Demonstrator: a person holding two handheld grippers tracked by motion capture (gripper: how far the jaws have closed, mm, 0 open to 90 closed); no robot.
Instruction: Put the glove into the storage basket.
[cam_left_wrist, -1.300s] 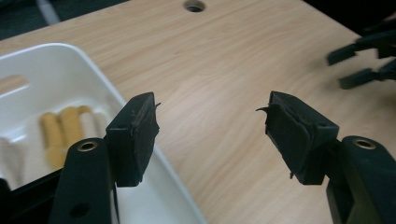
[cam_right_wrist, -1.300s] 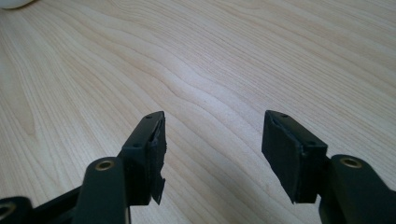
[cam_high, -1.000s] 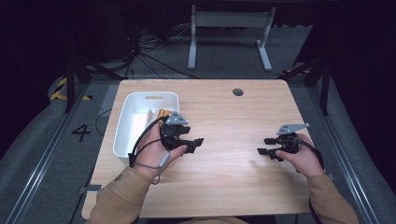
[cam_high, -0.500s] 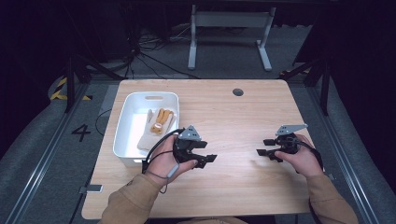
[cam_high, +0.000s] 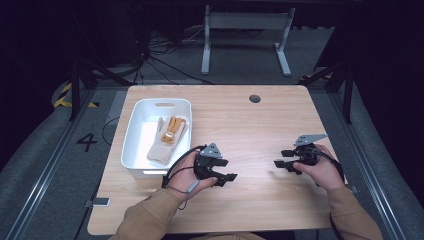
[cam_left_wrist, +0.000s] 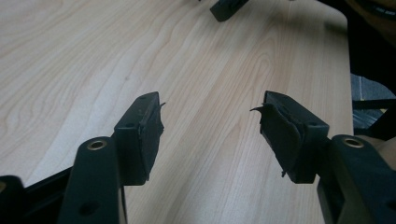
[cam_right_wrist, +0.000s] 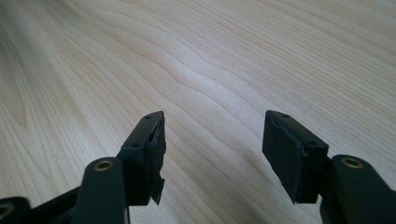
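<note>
A white plastic bin (cam_high: 135, 137) on the light wooden table (cam_high: 260, 125) holds a beige and orange glove (cam_high: 167, 140); left gripper (cam_high: 227, 177) and right gripper (cam_high: 280, 159) are both wide apart, empty

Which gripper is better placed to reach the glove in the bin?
Left. The left gripper sits just beside the white bin holding the glove, jaws open and empty. The right gripper is across the table.

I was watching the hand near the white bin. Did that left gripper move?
Yes. The left gripper came away from the white bin, toward the table's near edge, and hangs open over bare wood.
</note>
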